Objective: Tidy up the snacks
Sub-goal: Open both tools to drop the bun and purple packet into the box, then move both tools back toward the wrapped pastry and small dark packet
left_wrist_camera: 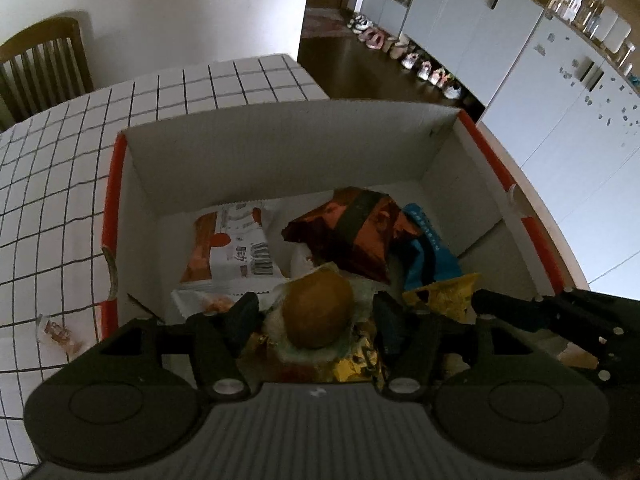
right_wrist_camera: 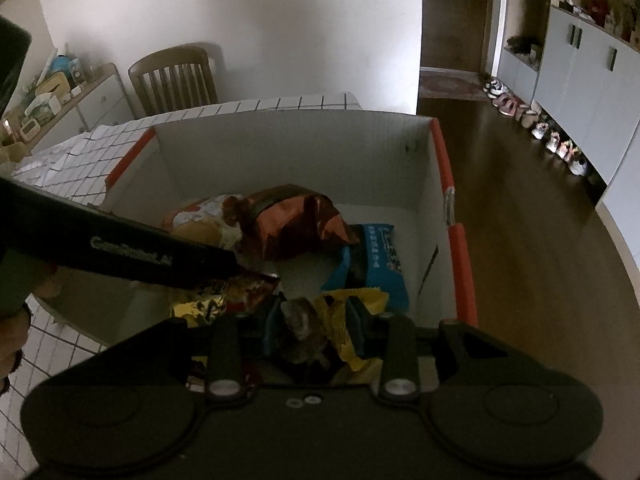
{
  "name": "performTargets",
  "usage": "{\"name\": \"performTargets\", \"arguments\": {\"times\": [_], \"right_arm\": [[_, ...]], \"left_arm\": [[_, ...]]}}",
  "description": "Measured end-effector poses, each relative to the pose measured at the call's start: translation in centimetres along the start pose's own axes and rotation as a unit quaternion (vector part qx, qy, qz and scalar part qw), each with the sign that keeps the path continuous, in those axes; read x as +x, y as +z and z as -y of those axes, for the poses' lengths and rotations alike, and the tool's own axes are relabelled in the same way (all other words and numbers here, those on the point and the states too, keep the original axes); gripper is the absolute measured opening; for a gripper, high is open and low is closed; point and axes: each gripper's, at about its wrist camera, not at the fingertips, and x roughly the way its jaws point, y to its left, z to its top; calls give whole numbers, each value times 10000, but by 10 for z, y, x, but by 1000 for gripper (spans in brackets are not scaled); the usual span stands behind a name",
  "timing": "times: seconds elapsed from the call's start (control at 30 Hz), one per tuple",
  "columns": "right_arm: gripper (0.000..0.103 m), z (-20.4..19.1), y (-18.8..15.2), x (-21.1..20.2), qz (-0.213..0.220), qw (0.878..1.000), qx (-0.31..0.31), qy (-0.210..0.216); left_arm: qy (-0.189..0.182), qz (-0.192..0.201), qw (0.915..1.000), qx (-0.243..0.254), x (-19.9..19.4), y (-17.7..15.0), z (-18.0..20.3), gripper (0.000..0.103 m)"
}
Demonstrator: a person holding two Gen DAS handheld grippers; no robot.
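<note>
We see the far half of the orange-rimmed box (left_wrist_camera: 280, 152) bare, its near half heaped with a white packet (left_wrist_camera: 236, 248), a brown foil bag (left_wrist_camera: 352, 228) and a blue pouch (left_wrist_camera: 424, 248). Over its near edge, the left claw (left_wrist_camera: 316, 312) grips a wrapped bun (left_wrist_camera: 318, 312); the right claw (right_wrist_camera: 314, 320) pinches what may be a yellow wrapper (right_wrist_camera: 340, 320).
</note>
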Motion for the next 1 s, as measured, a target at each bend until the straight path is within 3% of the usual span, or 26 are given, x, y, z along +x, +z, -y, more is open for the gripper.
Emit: {"name": "performTargets", "arguments": {"times": [0.33,0.43,0.73,0.83,1.0], "right_arm": [[41,-8,-4,-20,121,9999,-50,-17],[50,-14,-5,-31,208,9996,-171,-29],[63,-32,-6,-60,424,9984,-369,-40],[78,-38,-8,-69,513,9979,-399,-41],[82,-52,-9,-83,635,9967,-498,-53]], "left_arm": [[-75,278,9996,-67,-31,-8,-5,74],[-53,386,9992,-60,-42,-14,-7,75],[-187,709,9973,-80,-86,-34,-16,75],[-240,777,9967,-79,-100,-42,-20,75],[-290,929,9952,-34,-122,-57,-28,81]]}}
